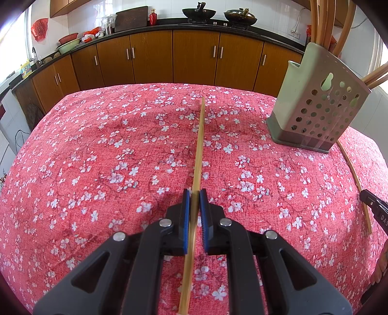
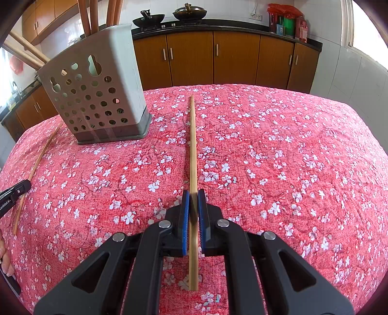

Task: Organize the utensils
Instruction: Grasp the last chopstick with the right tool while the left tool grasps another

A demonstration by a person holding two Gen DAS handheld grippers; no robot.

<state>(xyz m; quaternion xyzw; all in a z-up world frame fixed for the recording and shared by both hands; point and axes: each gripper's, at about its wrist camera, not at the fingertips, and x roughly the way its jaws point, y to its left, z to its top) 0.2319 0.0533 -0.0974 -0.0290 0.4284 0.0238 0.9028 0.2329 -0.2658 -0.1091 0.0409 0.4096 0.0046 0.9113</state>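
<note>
My left gripper [image 1: 194,193] is shut on a bamboo chopstick [image 1: 199,145] that lies along the red floral tablecloth, pointing away from me. My right gripper [image 2: 193,193] is shut on a second bamboo chopstick [image 2: 192,145], also lying on the cloth. That second chopstick also shows at the right edge of the left wrist view [image 1: 356,179], and the first one shows at the left of the right wrist view [image 2: 36,164]. A grey perforated utensil holder [image 1: 317,109] [image 2: 97,92] stands between the two grippers, with several brown chopsticks upright in it.
The table [image 1: 97,145] [image 2: 291,145] is covered in a red cloth with white blossoms. Behind it run wooden kitchen cabinets [image 1: 174,55] and a dark counter with woks [image 1: 198,13]. The other gripper's tip shows at each view's edge.
</note>
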